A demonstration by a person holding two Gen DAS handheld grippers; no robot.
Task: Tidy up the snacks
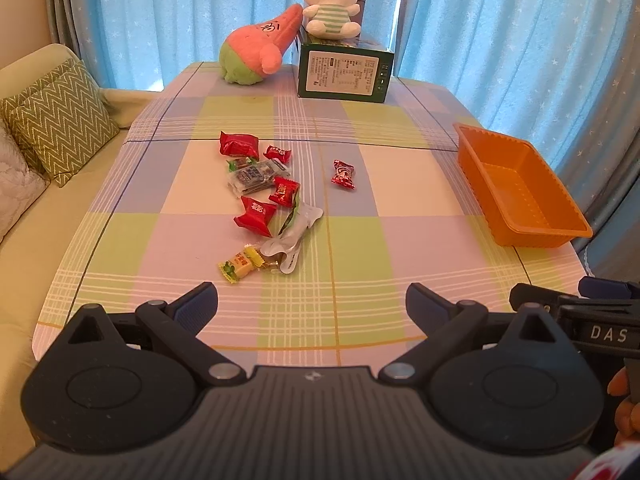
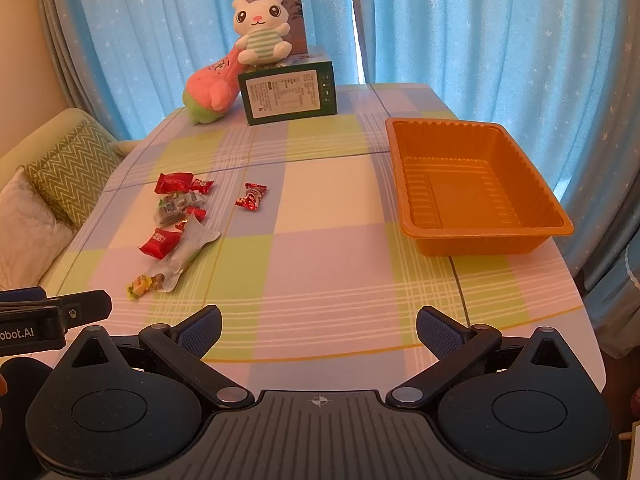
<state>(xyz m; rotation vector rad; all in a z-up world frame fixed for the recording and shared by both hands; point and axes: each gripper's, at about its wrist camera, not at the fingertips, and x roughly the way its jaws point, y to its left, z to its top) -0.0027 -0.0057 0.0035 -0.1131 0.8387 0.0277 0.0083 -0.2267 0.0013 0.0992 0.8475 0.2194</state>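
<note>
Several wrapped snacks lie in a loose pile (image 1: 262, 196) on the checked tablecloth, left of centre; the pile also shows in the right wrist view (image 2: 176, 224). One red candy (image 1: 344, 175) lies apart to the right of it (image 2: 251, 197). An empty orange tray (image 1: 520, 192) stands at the table's right side (image 2: 472, 188). My left gripper (image 1: 312, 304) is open and empty above the near table edge. My right gripper (image 2: 319, 330) is open and empty, near the front edge, to the right of the left one.
A dark green box (image 1: 344, 70) stands at the far edge with a white bunny plush (image 1: 332, 0) on it and a pink plush (image 1: 260, 46) leaning beside it. A sofa with cushions (image 1: 56, 120) runs along the left. Blue curtains hang behind.
</note>
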